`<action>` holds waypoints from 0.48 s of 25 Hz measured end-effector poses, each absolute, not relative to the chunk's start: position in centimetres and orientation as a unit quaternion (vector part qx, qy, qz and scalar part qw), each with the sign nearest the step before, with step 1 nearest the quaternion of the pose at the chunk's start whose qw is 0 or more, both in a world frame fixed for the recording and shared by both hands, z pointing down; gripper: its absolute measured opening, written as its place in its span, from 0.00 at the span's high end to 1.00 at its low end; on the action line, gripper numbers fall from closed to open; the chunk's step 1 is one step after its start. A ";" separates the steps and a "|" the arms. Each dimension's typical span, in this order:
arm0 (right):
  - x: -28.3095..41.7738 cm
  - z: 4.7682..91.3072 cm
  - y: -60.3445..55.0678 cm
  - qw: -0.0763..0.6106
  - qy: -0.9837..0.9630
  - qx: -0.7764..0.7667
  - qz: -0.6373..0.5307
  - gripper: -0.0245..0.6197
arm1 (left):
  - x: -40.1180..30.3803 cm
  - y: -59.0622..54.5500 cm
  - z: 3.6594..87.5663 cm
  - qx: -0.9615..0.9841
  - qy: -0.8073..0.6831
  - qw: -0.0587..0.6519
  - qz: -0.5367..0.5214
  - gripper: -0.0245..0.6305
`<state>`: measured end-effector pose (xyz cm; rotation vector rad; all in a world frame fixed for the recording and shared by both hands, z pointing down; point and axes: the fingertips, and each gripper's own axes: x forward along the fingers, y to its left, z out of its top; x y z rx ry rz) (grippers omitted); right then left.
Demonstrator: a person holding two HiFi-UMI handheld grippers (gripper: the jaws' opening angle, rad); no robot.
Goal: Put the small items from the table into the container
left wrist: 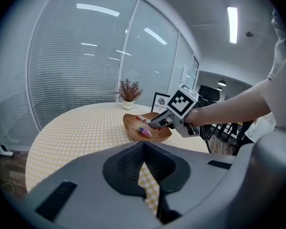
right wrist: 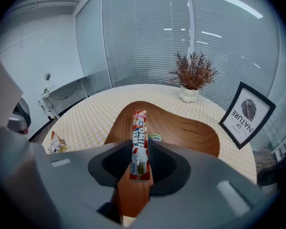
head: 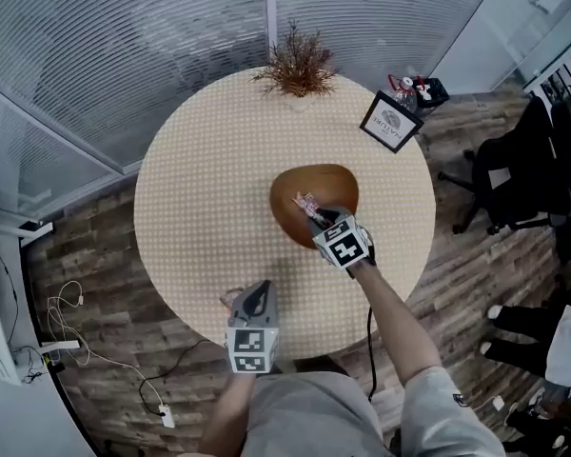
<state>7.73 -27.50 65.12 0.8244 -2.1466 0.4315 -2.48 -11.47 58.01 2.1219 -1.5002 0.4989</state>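
Item: red-and-white snack stick (right wrist: 139, 137), at frame centre. The right gripper (right wrist: 139, 151) is clamping it over the wooden bowl (right wrist: 190, 132).

Handling: probably best released low over the bowl's middle.

Left gripper (left wrist: 143, 149): hovering with fingers together, empty. One small packet (right wrist: 56, 143) is waiting at left.

Red-and-white sachet (right wrist: 139, 142), brown wood-grain bowl (right wrist: 190, 132), yellow-and-white checked tablecloth (head: 209, 179).

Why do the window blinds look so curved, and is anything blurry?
Head view: wide-angle lens bows the slatted window blinds; sharp. Left gripper view: black corners, ceiling lights mirrored in the glass wall. Right gripper view: same bending; long red-and-white snack packet looks crisp.
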 end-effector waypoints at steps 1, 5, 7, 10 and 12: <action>7.5 65.6 -27.5 0.395 -0.844 0.322 0.170 0.80 | -2.7 -11.4 57.9 0.777 -0.551 0.247 0.179 0.96; 7.1 66.5 -27.8 0.404 -0.834 0.329 0.180 0.80 | -3.3 -11.4 57.0 0.781 -0.551 0.246 0.160 0.96; 7.0 66.4 -28.0 0.401 -0.832 0.336 0.187 0.80 | -3.5 -11.3 57.1 0.781 -0.551 0.248 0.161 0.96; 7.5 65.4 -28.2 0.381 -0.834 0.351 0.190 0.80 | -3.3 -11.3 57.2 0.781 -0.550 0.247 0.164 0.95; 8.3 63.8 -28.2 0.364 -0.838 0.365 0.180 0.82 | -3.0 -11.4 57.1 0.781 -0.550 0.246 0.162 0.95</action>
